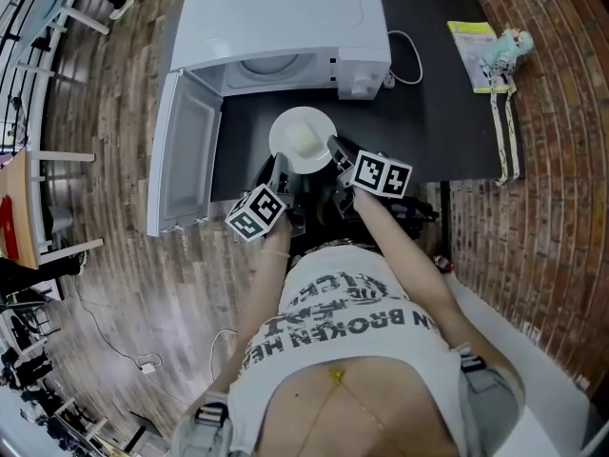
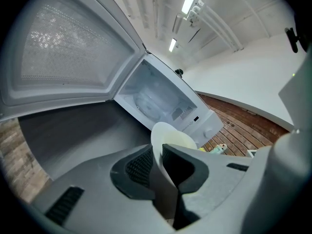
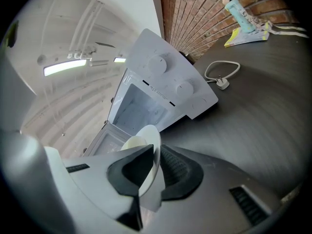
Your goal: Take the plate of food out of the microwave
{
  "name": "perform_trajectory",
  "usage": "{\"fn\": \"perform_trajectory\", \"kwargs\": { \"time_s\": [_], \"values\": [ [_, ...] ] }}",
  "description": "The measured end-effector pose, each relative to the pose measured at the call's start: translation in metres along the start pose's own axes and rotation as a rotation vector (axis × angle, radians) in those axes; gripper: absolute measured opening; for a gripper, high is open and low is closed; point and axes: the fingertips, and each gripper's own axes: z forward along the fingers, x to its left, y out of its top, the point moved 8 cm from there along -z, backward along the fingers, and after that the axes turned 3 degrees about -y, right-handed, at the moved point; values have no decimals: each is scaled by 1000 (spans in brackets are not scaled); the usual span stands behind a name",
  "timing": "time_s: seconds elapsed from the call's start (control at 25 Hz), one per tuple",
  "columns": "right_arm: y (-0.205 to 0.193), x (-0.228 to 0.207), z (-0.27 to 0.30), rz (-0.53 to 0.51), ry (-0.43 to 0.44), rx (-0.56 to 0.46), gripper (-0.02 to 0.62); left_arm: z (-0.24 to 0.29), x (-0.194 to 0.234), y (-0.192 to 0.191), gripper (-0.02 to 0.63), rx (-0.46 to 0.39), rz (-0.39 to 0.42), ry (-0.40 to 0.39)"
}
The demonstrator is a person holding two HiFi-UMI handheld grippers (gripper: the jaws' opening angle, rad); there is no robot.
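The round white plate (image 1: pixel 303 141) carrying pale creamy food (image 1: pixel 303 143) is pinched by its opposite rims between the jaws on either side. The white box microwave (image 1: pixel 285 17) stands just beyond the jaws, its door (image 1: pixel 186 150) swung wide open.

"on broken" on the shirt (image 1: pixel 354 324)

The person wears a white T-shirt (image 1: pixel 343 324) with black letters. The left tool (image 2: pixel 157 155) and the right tool (image 3: pixel 155 162) are grey, with black ribbed pads (image 2: pixel 138 167).
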Motion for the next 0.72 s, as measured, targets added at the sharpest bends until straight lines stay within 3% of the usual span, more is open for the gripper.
{"fn": "perform_trajectory", "kwargs": {
  "time_s": [0.72],
  "values": [
    [-6,21,19,46,-45,-44,40,9,24,32,60,65,-1,-49]
  ]
}}
